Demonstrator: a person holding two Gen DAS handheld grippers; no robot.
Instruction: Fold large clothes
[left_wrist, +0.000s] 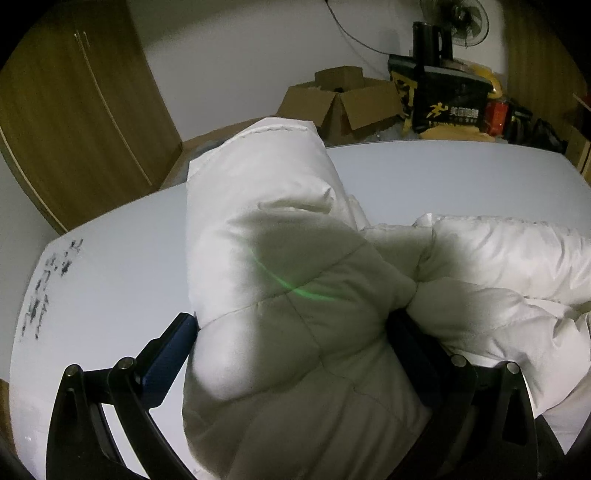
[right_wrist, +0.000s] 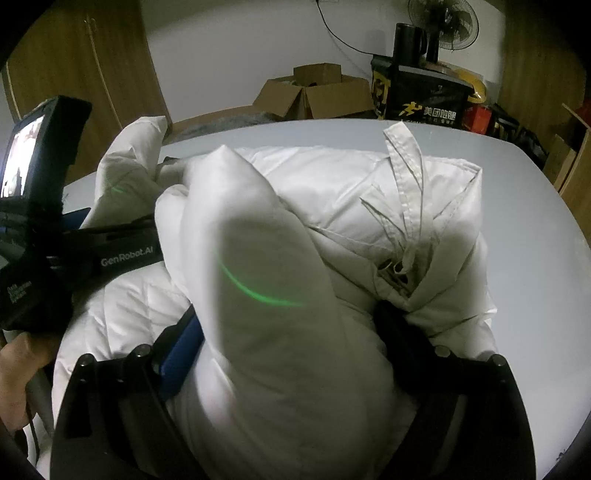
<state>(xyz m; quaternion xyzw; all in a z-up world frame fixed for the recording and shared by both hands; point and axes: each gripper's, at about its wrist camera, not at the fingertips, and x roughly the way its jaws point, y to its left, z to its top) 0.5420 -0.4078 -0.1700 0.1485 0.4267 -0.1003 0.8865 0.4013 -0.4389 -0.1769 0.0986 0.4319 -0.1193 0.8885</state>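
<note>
Straddling a thick fold of the white puffer jacket (left_wrist: 295, 258), the left tool (left_wrist: 291, 321) had fabric wedged against both fingers, with creases drawn in at its right finger, so it read as clenched on the jacket. The right tool (right_wrist: 288, 314) stood wide around a second fold; the padding filled the gap and touched both fingers, but I could not tell whether they pressed on it.

The jacket lay bunched on the pale surface (left_wrist: 110, 277), directly ahead of and beneath both tools, its long axis running left to right across them. The two tools sat side by side, neither clearly nearer. The collar flap (right_wrist: 406, 184) stuck up on the far right side.

Judging by this, the next move turned on laying these folds down flat. The far part of the surface was bare. The cardboard boxes (left_wrist: 343, 99), black bag (left_wrist: 443, 99) and fan (left_wrist: 458, 18) stood well beyond the far edge, so they blocked nothing.
</note>
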